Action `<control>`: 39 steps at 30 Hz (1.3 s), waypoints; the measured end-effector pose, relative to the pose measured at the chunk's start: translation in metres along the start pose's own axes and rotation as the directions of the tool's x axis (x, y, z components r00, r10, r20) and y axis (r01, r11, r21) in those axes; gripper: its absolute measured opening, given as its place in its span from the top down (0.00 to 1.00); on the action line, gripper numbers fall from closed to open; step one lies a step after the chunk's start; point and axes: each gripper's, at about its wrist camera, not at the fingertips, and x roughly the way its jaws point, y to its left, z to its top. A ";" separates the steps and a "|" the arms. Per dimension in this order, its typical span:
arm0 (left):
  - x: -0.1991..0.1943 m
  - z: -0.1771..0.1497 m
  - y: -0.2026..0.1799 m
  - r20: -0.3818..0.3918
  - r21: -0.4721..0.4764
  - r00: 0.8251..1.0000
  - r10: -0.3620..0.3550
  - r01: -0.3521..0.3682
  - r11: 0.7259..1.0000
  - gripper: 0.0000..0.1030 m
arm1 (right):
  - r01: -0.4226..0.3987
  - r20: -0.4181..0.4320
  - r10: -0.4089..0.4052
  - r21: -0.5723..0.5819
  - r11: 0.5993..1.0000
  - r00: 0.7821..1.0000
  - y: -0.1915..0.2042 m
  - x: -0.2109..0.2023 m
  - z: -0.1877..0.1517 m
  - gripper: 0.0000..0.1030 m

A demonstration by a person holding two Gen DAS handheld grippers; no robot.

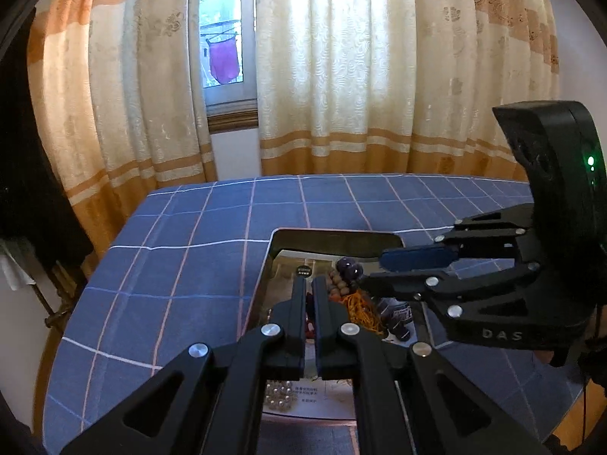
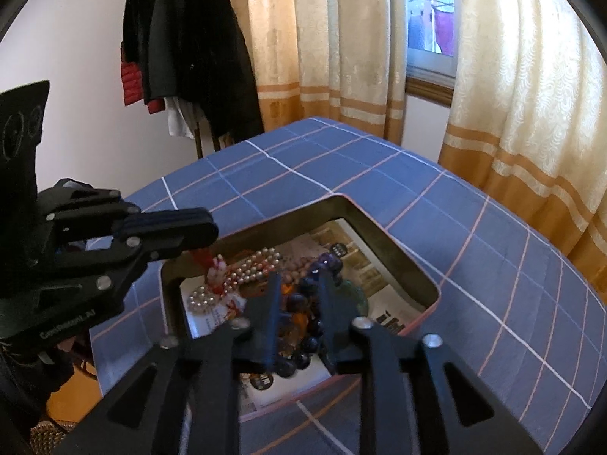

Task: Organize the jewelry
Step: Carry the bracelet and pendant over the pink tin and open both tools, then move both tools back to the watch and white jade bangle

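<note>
A shallow metal tray (image 1: 277, 242) (image 2: 383, 223) lined with printed paper sits on the blue checked tablecloth and holds a heap of jewelry. In it lie a pearl string (image 2: 242, 273), purple bead strands (image 2: 326, 265) (image 1: 347, 267), an orange tassel (image 1: 360, 307) and wooden beads. My left gripper (image 1: 310, 284) is nearly shut above the tray's near side, with a red-and-white charm (image 2: 214, 269) hanging from its tip. My right gripper (image 2: 299, 284) is partly open, its fingers straddling the dark purple beads (image 2: 303, 337) in the heap.
The table (image 1: 189, 227) is covered with blue cloth with pink and white lines. Cream and orange curtains and a window stand behind it. Dark coats (image 2: 182, 38) hang on a rack at the table's far left. The floor shows below the table edge (image 2: 76, 386).
</note>
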 end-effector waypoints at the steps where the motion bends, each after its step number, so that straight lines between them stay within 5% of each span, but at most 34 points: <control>1: -0.001 -0.001 -0.001 -0.001 -0.001 1.000 0.006 -0.006 1.000 0.96 | -0.001 0.008 0.001 0.006 1.000 1.000 -0.001 -0.002 0.000 0.64; 4: -0.007 -0.005 -0.005 0.006 0.014 1.000 0.027 -0.028 1.000 0.78 | -0.008 0.034 0.007 0.027 1.000 0.999 -0.004 -0.010 -0.002 0.45; 6: -0.011 -0.006 -0.007 0.012 0.011 1.000 0.010 -0.011 1.000 0.01 | -0.001 0.054 -0.001 0.040 0.999 0.999 -0.006 -0.014 -0.004 0.44; 11: -0.016 -0.007 -0.010 0.049 0.006 0.999 0.006 -0.006 1.000 0.01 | 0.012 0.077 -0.017 0.066 0.998 0.997 -0.013 -0.027 -0.008 0.44; 20: -0.019 -0.006 -0.024 0.062 0.063 0.992 0.108 -0.112 0.992 0.01 | 0.041 0.111 -0.049 0.074 0.996 0.993 -0.018 -0.053 -0.020 0.42; 28: -0.017 -0.007 -0.044 0.041 0.076 0.995 0.093 -0.096 0.992 0.01 | 0.068 0.129 -0.081 0.105 0.992 0.988 -0.033 -0.077 -0.043 0.38; 39: -0.008 -0.011 -0.105 0.047 0.104 0.993 -0.109 0.103 0.989 0.01 | 0.185 0.127 -0.212 0.198 0.963 0.969 -0.079 -0.133 -0.101 0.29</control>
